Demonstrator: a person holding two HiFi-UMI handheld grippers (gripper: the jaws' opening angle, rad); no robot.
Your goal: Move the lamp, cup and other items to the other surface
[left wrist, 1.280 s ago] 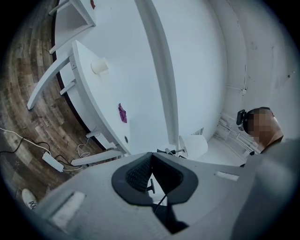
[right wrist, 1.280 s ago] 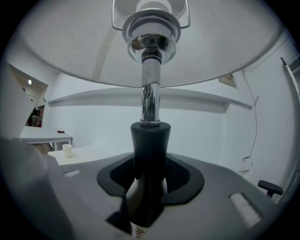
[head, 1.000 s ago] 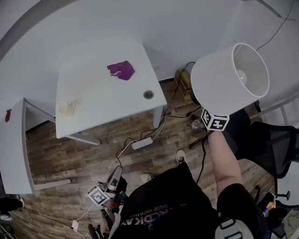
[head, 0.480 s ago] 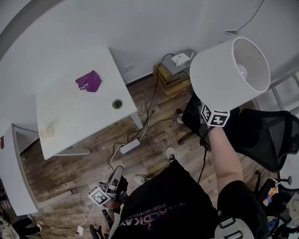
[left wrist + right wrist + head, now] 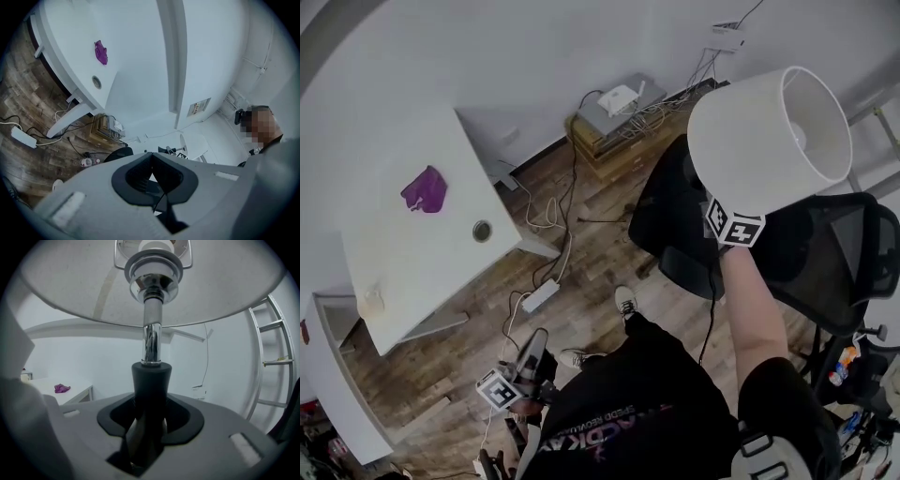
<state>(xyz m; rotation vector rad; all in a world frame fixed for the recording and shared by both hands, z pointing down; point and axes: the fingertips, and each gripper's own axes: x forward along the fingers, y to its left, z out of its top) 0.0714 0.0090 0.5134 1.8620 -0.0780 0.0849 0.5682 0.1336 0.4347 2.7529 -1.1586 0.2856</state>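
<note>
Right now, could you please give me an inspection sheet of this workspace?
Surface: white table, mostly bare.
Job's things: lamp carried in the air; purple item and pale cup-like thing on the table.
Clutter: boxes topped by a router, by the wall.
Grippers: right gripper fingers clamp the lamp's stem; left gripper fingers together, empty.
Cables: power strip and cords on the floor.
Surroundings: black chair, wood floor.
</note>
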